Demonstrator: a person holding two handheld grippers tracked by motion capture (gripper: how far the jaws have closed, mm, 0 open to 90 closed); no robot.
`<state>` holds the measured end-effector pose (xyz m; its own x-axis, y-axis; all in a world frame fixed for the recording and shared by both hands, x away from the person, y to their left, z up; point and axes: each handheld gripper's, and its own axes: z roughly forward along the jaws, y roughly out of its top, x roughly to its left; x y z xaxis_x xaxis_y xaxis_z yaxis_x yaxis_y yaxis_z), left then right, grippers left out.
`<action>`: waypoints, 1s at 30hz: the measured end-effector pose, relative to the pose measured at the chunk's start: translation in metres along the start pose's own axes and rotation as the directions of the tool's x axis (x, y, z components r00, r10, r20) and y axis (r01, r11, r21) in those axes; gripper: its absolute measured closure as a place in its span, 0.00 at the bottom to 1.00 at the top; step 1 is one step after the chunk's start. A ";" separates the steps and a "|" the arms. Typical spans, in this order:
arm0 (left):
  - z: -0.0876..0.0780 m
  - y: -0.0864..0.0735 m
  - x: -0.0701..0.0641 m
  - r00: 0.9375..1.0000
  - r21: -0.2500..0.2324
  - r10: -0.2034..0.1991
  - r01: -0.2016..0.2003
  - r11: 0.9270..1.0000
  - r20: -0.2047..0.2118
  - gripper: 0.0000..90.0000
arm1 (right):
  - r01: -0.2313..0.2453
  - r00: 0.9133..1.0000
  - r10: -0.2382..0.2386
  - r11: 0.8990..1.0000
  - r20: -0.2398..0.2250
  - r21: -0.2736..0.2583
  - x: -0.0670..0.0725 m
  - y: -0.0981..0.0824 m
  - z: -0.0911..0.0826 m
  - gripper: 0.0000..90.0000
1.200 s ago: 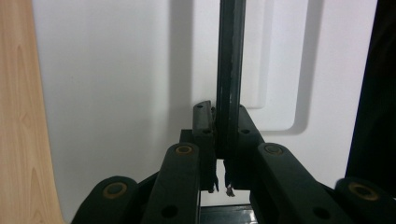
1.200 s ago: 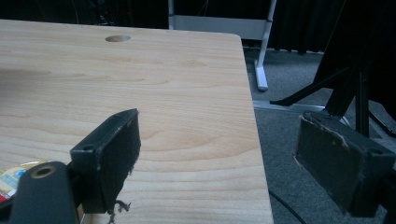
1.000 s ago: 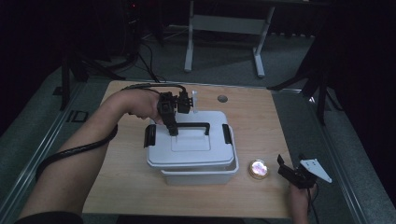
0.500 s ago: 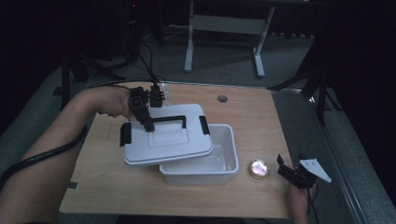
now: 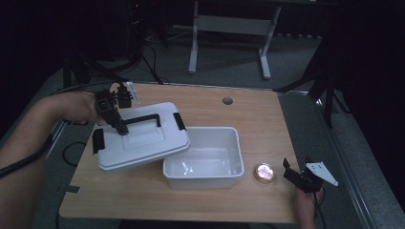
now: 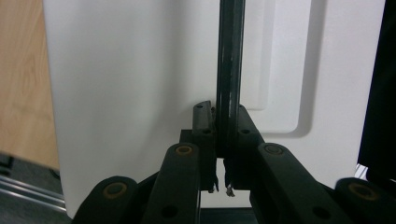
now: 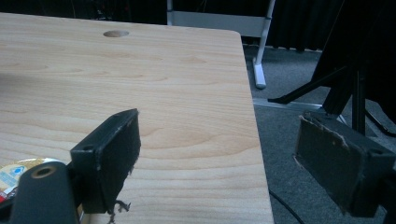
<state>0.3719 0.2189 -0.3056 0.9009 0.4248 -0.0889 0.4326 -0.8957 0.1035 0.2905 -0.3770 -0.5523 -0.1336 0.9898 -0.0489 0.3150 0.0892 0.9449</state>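
Because the left gripper [image 5: 122,129] pinches its thin black handle [image 5: 141,119], the light, stiff white plastic lid [image 5: 141,143] may tip. The right gripper [image 5: 297,175] waits wide open, holding nothing.

High view steeply down on table [image 5: 267,119]; tool cameras close, sharing its wood [image 7: 140,84].

Smooth white plastic lid [image 5: 143,143] and glossy tub [image 5: 203,160]; matt pale wood-grain bench [image 5: 267,124]; frayed black tool pads [image 7: 116,154].

Lid [image 5: 143,138] overlaps box's [image 5: 203,160] left; tin [image 5: 264,172] right.
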 end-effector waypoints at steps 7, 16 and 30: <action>0.001 -0.054 0.014 0.994 -0.010 -0.113 0.113 0.993 -0.001 0.93 | 0.006 1.000 -0.006 1.000 0.002 0.005 0.001 0.000 0.001 0.15; 0.016 -0.087 0.026 0.980 -0.021 -0.199 0.199 0.980 0.005 0.93 | 0.008 1.000 -0.008 1.000 0.005 0.009 0.001 0.000 0.001 0.15; 0.065 -0.095 0.046 0.972 -0.042 -0.233 0.234 0.971 0.026 0.93 | 0.007 1.000 -0.007 1.000 0.002 0.006 0.001 0.000 0.001 0.15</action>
<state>0.3699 0.3153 -0.3835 0.7741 0.6182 -0.1364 0.6324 -0.7651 0.1212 0.2909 -0.3758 -0.5523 -0.1337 0.9894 -0.0567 0.3196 0.0972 0.9426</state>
